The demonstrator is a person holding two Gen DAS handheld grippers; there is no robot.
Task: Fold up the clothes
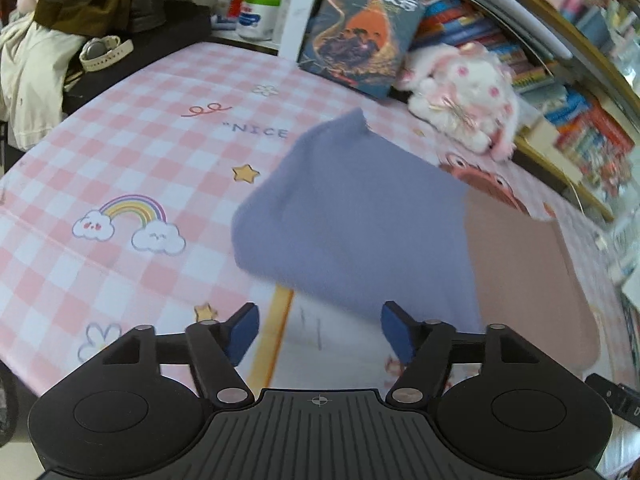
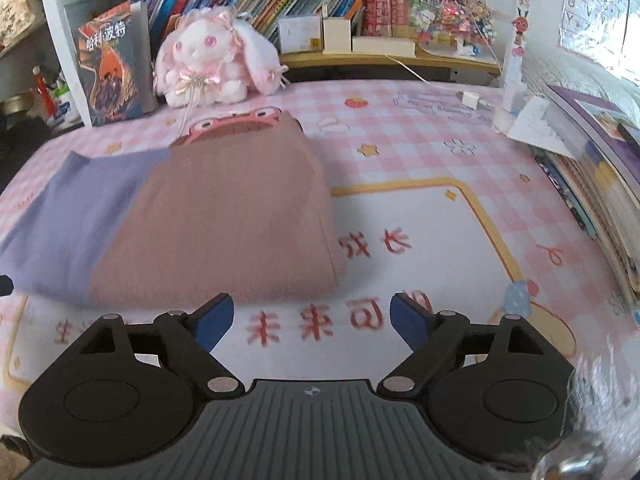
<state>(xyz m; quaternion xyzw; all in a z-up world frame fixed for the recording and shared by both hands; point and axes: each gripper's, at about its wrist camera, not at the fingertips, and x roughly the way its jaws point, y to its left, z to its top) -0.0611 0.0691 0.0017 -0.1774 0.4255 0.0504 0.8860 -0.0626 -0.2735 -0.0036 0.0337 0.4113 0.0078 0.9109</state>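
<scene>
A folded garment lies on the pink checked tablecloth. Its left part is blue-purple and its right part is dusty pink. In the right wrist view the pink part sits beside the blue-purple part. My left gripper is open and empty, just in front of the garment's near edge. My right gripper is open and empty, in front of the pink part's near right corner, over the white panel with red characters.
A white-pink plush rabbit and an upright book stand behind the garment. A bookshelf runs along the back. Stacked books line the right edge. Clothes and a watch lie far left.
</scene>
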